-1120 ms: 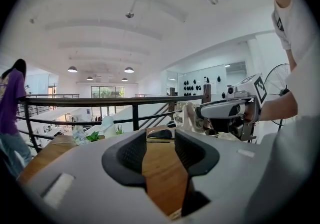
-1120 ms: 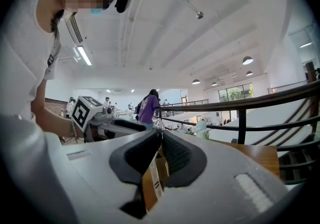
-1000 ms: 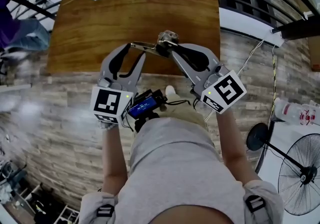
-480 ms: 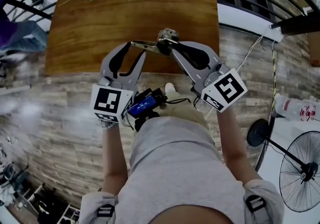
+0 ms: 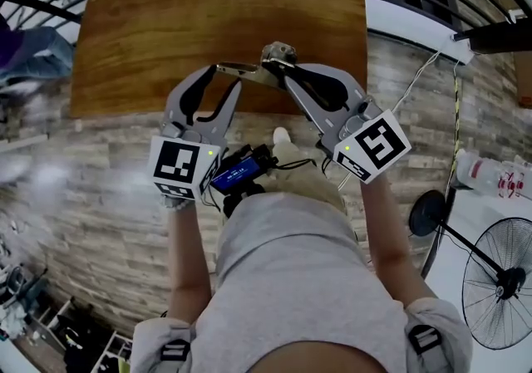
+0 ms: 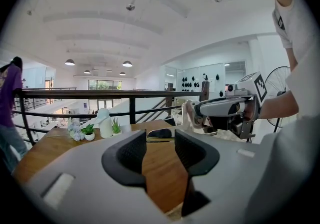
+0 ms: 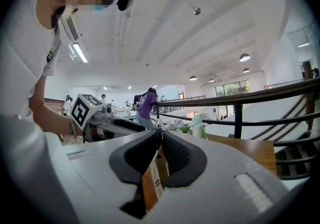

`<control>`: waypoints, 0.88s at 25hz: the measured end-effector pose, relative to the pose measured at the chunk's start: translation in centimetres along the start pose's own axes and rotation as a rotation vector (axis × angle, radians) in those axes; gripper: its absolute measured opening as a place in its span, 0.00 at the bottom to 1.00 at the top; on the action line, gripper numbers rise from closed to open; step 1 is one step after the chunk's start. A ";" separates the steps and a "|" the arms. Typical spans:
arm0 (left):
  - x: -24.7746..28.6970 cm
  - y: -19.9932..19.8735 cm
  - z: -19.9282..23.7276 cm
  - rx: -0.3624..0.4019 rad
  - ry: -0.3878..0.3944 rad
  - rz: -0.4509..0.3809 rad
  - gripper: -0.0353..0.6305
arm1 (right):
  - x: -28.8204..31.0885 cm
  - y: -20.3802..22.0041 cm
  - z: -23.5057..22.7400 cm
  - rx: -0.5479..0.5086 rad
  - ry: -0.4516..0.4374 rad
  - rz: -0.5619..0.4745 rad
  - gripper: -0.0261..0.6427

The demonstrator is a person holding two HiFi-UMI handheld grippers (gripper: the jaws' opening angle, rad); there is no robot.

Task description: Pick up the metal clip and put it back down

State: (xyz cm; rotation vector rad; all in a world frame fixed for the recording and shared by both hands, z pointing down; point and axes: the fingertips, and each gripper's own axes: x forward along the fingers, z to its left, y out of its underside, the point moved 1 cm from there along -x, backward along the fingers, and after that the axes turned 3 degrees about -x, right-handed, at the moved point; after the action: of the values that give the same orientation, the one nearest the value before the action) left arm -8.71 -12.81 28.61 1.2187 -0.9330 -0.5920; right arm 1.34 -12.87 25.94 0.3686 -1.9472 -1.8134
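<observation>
Well, above the brown wooden table (image 5: 166,39), the right gripper (image 5: 284,72) pinches the long silver metal clip (image 5: 248,72); the left gripper (image 5: 224,80) has its 2 jaws spread at the free end. Thin grip, could swivel out and drop.

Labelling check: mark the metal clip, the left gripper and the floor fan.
metal clip (image 5: 241,71): head view, on its long flat arm.
left gripper (image 5: 223,79): head view, midway between its spread fingertips.
floor fan (image 5: 499,296): head view, on the wire guard.
</observation>
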 end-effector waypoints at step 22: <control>1.8 4.9 -1.3 -0.077 0.007 0.106 0.31 | -0.6 4.7 -0.8 0.064 -0.024 0.098 0.10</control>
State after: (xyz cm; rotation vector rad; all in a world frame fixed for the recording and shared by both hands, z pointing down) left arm -7.13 -12.26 33.77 1.0950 -0.9540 -0.5345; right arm 2.76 -12.85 30.55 0.2680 -2.0068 -1.7043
